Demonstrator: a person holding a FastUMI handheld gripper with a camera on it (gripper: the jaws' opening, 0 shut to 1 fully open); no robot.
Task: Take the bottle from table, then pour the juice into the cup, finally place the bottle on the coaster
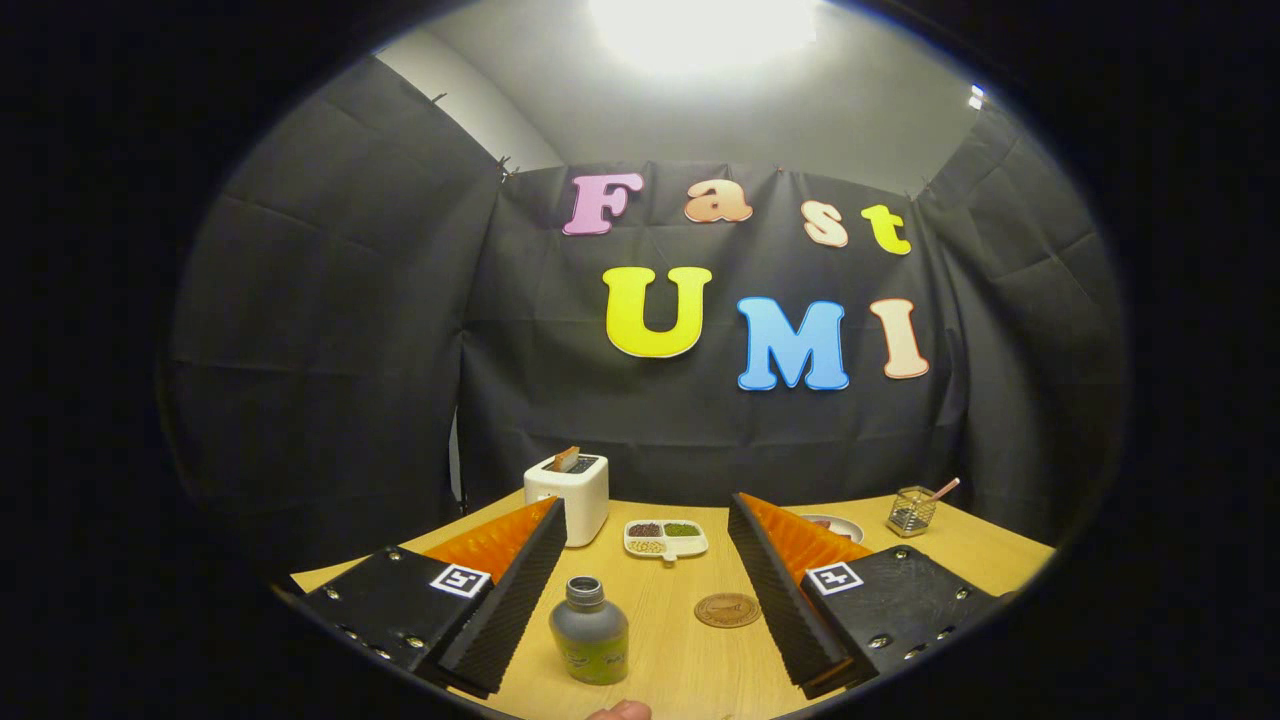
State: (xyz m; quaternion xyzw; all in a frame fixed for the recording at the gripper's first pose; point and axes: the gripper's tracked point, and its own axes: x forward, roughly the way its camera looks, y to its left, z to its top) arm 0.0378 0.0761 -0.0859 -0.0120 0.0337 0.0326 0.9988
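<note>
Left finger (pixel 500 590): black ribbed pad with orange backing, square marker tag on its black mount, angled toward the toaster.
Toaster (pixel 567 497): white, near the far edge of the wooden table (pixel 690 660), something brown sticking up from its slot.
Bottle (pixel 589 632): upright, grey cap, green label, just beside the left finger's inner face; contact cannot be told.
Gripper (pixel 647 523): jaws spread wide, holding nothing.
Dish (pixel 665 538): white, three compartments with dark, green and pale contents, beyond the fingers.
Coaster (pixel 728 609): round, brown, flat on the table between the fingers, nearer the right one.
Right finger (pixel 785 590): same build, well apart from the bottle.
Plate (pixel 838 526): partly hidden behind the right finger.
Wire holder (pixel 912 510): far right, a pink-tipped stick leaning out.
</note>
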